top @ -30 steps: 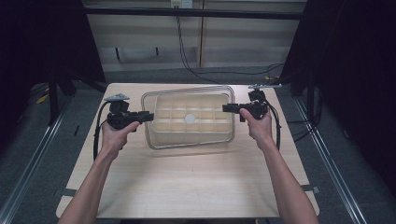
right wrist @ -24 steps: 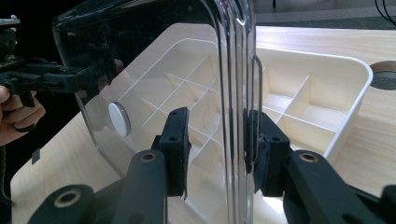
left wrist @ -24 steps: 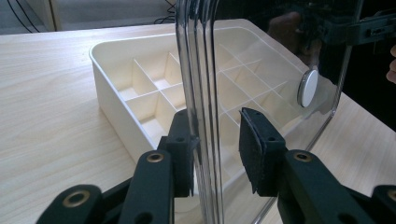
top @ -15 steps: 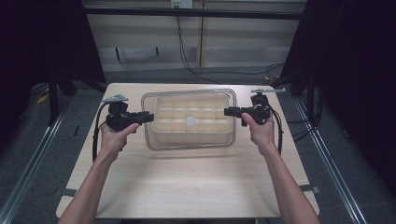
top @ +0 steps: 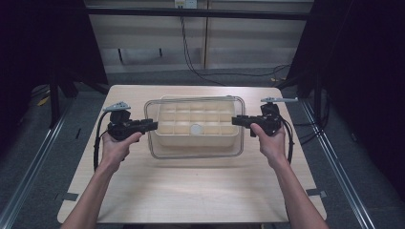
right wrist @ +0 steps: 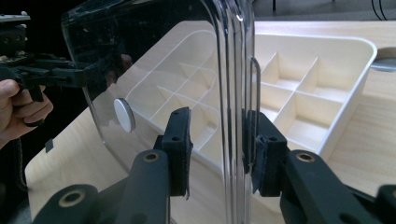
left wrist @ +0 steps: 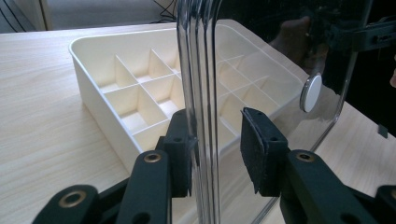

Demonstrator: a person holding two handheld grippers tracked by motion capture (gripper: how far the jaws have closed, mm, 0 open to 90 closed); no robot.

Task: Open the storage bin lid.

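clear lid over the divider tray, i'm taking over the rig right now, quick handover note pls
Left gripper: shut on the clear lid, at its left rim.
Right gripper: shut on the lid's right rim, jaws just closing further.
Lid: held between both grippers above the cream divider tray, which sits mid-table, compartments looking empty.
Done: lid gripped at both ends.
Left: whether it goes on or comes off, I can't tell.

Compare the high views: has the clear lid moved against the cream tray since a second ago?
Yes. The clear lid, tilted over the tray then, now sits squarer over it, its near edge closer to the table's near side.
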